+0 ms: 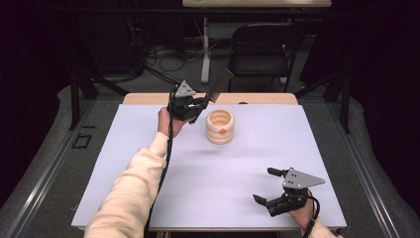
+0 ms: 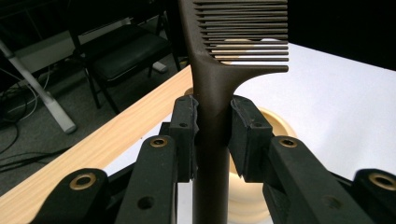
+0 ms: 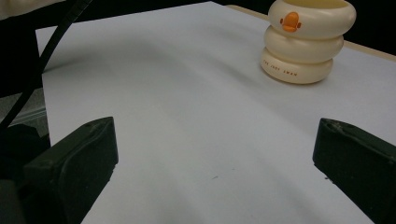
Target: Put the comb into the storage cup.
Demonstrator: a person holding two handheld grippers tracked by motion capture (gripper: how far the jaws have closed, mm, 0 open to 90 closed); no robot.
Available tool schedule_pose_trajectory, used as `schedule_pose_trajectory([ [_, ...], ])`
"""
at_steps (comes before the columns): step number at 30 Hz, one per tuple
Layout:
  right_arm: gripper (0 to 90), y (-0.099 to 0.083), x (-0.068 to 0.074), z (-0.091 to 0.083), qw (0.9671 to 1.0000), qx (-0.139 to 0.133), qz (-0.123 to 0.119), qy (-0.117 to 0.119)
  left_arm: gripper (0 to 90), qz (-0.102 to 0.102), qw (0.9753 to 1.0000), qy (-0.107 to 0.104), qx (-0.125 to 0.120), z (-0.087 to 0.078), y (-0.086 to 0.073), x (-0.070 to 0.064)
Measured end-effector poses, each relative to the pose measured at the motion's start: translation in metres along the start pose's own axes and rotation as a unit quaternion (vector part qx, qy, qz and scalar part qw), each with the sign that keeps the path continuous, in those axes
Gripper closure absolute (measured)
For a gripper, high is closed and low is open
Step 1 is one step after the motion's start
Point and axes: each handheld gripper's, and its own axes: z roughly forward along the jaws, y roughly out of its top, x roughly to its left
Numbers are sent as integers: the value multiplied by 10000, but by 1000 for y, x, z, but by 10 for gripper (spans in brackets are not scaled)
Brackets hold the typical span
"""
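My left gripper (image 1: 198,105) is shut on a dark brown comb (image 1: 216,85), raised above the table's far left part, just left of a cream ringed cup (image 1: 220,126) with an orange duck mark. In the left gripper view the comb's handle (image 2: 212,116) is clamped between both pads, its teeth (image 2: 247,32) point right, and the cup (image 2: 275,126) lies behind and below. My right gripper (image 1: 264,185) stands open near the front right of the table, holding nothing. In the right gripper view the cup (image 3: 306,42) stands far off at the upper right.
A white mat (image 1: 208,168) covers the wooden table (image 1: 148,99). Beyond the far edge stand a black chair (image 1: 260,49), a table leg (image 1: 205,54) and floor cables (image 1: 168,57). A person's cream sleeve (image 1: 131,193) reaches across the left side.
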Motion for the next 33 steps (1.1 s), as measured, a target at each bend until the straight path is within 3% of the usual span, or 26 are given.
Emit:
schedule_pose_trajectory([
  [17, 0, 0, 0, -1, 10000, 18, 4, -7, 722, 126, 9999, -53, -55, 10, 13, -7],
  [33, 0, 0, 0, 0, 10000, -6, 5, -12, 722, 116, 9998, -89, -136, 17, 18, -10],
])
